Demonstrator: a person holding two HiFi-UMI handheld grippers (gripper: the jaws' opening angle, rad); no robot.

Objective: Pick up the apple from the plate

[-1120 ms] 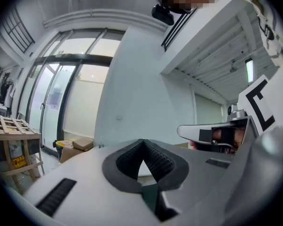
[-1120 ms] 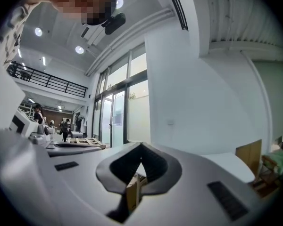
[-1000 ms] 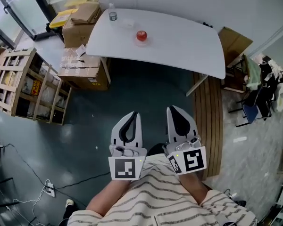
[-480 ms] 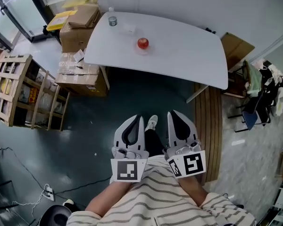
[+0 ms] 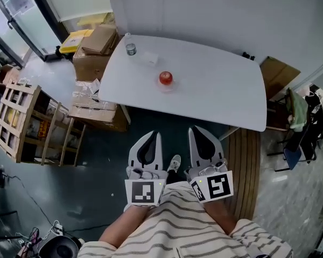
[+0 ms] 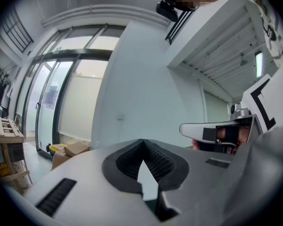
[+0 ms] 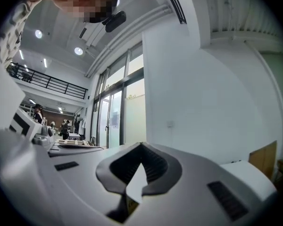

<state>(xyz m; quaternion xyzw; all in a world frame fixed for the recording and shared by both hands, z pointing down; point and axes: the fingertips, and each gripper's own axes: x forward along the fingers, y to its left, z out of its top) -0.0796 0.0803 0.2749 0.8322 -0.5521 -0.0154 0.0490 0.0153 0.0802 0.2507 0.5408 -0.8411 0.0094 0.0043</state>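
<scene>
No legible txt anywhere.
- 6 o'clock: cube (image 5: 145, 192) on left gripper (image 5: 154, 135) has b/w square code only, no letters/nos. Same on right gripper (image 5: 195, 129).
- 10 o'clock: cardboard boxes (image 5: 91, 98) carry labels + print, too small to read.
- 9 o'clock: wooden rack (image 5: 21, 117) has red-yellow label inside, illegible.
- 11 o'clock: bottle (image 5: 130, 48) on table (image 5: 220, 90), label unreadable.
</scene>
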